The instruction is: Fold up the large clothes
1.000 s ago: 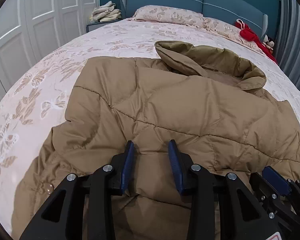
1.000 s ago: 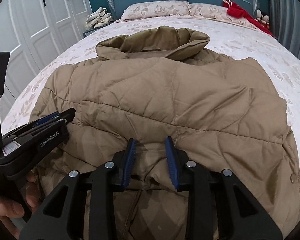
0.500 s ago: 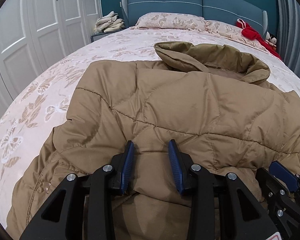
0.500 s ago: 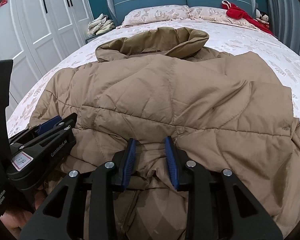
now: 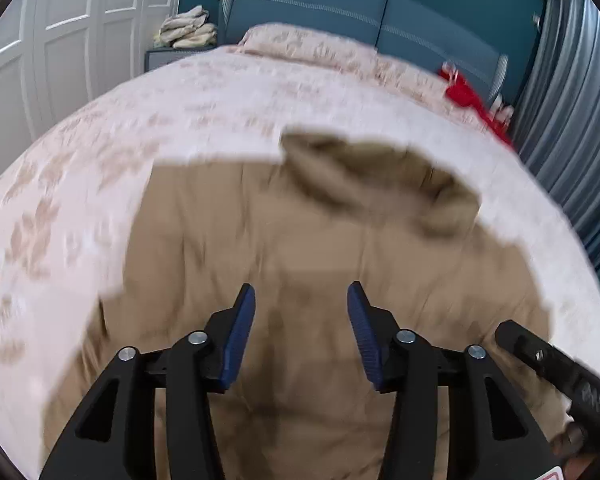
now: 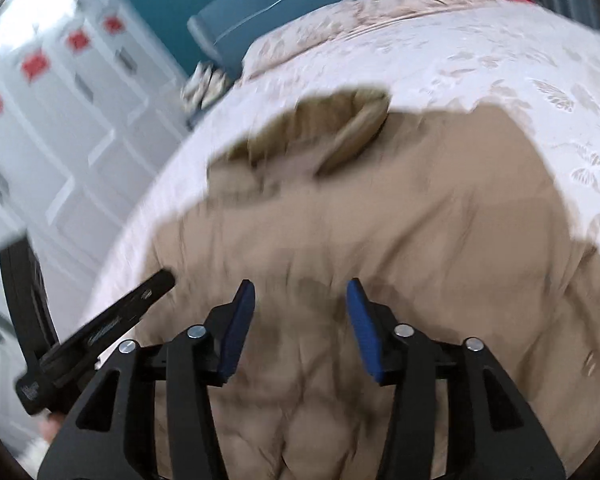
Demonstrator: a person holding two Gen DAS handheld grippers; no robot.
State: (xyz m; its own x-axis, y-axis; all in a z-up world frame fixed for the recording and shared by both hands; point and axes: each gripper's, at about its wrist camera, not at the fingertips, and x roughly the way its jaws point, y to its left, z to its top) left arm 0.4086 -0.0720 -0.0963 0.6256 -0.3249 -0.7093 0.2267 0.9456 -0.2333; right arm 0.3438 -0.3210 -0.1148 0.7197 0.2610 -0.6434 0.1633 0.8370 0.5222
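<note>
A large tan quilted jacket lies folded on the bed, collar toward the headboard; it also shows in the right wrist view. My left gripper is open and empty, above the jacket's near part. My right gripper is open and empty too, above the same near part. The right gripper's body shows at the lower right of the left wrist view, and the left gripper's body at the left of the right wrist view. Both views are motion-blurred.
The bed has a pale floral cover, pillows and a blue headboard. A red item lies at the far right. White wardrobe doors stand left, grey curtains right, and a nightstand with folded cloth.
Both grippers let go of the jacket's lower edge, opened wide and lifted up and back. The jacket now lies lower and farther from the cameras. The right view has tilted.
</note>
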